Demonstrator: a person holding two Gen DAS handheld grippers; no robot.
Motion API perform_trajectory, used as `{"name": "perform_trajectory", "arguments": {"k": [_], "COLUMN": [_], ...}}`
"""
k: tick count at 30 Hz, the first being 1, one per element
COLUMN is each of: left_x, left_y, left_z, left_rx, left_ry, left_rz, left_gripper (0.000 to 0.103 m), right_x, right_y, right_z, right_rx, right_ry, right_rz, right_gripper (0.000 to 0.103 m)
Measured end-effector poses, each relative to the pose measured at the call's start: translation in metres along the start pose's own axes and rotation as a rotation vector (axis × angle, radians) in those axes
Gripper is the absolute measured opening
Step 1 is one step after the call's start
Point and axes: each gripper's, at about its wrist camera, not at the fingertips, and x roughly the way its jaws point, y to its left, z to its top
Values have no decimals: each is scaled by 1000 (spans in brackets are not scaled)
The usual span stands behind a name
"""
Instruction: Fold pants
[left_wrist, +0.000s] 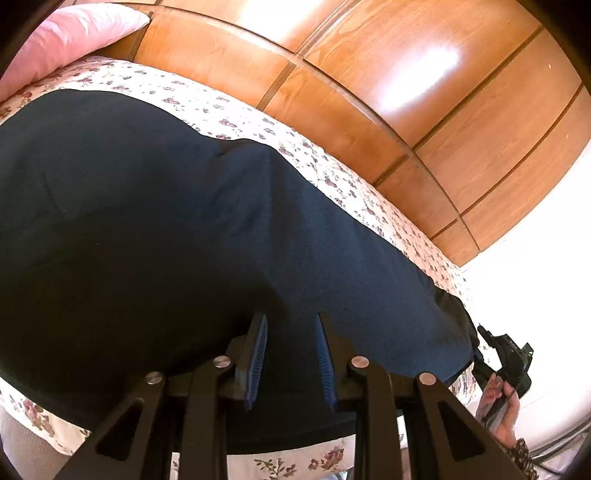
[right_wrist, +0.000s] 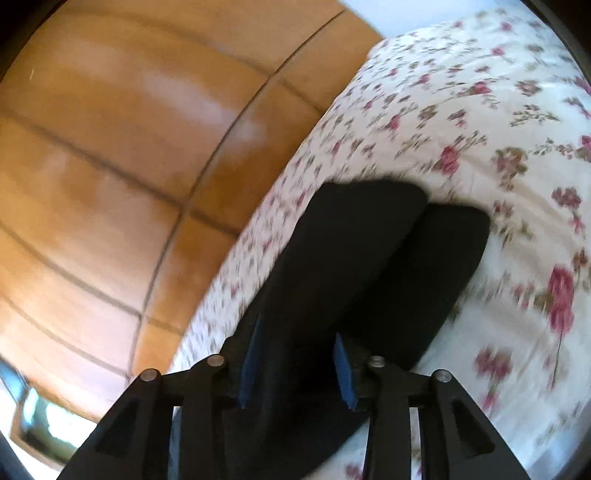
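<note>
Dark navy pants lie spread across a floral bedsheet. My left gripper is open, its blue pads just above the near edge of the pants, with no cloth between them. In the right wrist view the two leg ends of the pants lie on the floral bedsheet. My right gripper is open over the leg fabric, which passes between its blue pads. The right gripper also shows in the left wrist view, held by a hand at the far right beside the leg ends.
A pink pillow lies at the head of the bed, far left. A wooden wardrobe runs along the far side of the bed and shows in the right wrist view. The right wrist view is motion-blurred.
</note>
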Motion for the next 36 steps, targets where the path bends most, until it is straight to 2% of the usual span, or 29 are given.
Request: {"name": "perform_trajectory", "arguments": {"k": [2, 3, 4, 5, 8, 10, 12, 15, 18, 20, 23, 25, 26, 28, 31, 34, 36], "left_x": [0, 0, 1, 1, 1, 2, 4, 6, 4, 4, 11, 17, 21, 29, 39, 38, 38], "left_y": [-2, -4, -5, -6, -7, -8, -7, -9, -13, -14, -23, -33, -39, -51, -59, -57, -56], "left_z": [0, 0, 0, 1, 1, 2, 3, 3, 3, 3, 3, 3, 2, 0, -5, -7, -5], "left_rx": [7, 17, 25, 34, 35, 32, 26, 30, 46, 55, 86, 124, 147, 189, 238, 246, 232], "left_ry": [3, 4, 6, 10, 14, 13, 16, 19, 23, 23, 46, 64, 76, 104, 136, 124, 126], "left_rz": [-4, -4, -4, 1, 9, 11, 10, 14, 12, 3, -22, -40, -49, -62, -33, -37, -44], "left_gripper": [27, 27, 27, 27, 27, 27, 27, 27, 27, 27, 27, 27, 27, 27, 27, 27, 27], "right_x": [8, 13, 15, 15, -16, -25, -15, 3, -1, -6, -9, -6, -5, -3, -15, -7, -3], "right_y": [-8, -7, -3, 3, 32, 32, 19, -6, -23, -26, -19, -14, -11, -3, 3, -11, -19], "right_z": [10, 15, 18, 20, 29, 30, 24, 14, 14, 14, 14, 9, 5, 3, 3, 1, 0], "right_rx": [41, 48, 41, 31, -64, -80, -102, -122, 2, 55, 28, 25, 7, -45, -97, -68, -26], "right_ry": [20, 43, 60, 59, -19, -19, 36, 102, 70, 60, 74, 118, 128, 125, 101, 137, 118], "right_rz": [-23, -43, -52, -50, 2, -8, -97, -172, -93, -49, -52, -35, -41, -68, -99, -148, -117], "right_gripper": [38, 27, 6, 7, 7, 7, 7, 7, 7, 13, 19, 23, 23, 7, 7, 7, 7]}}
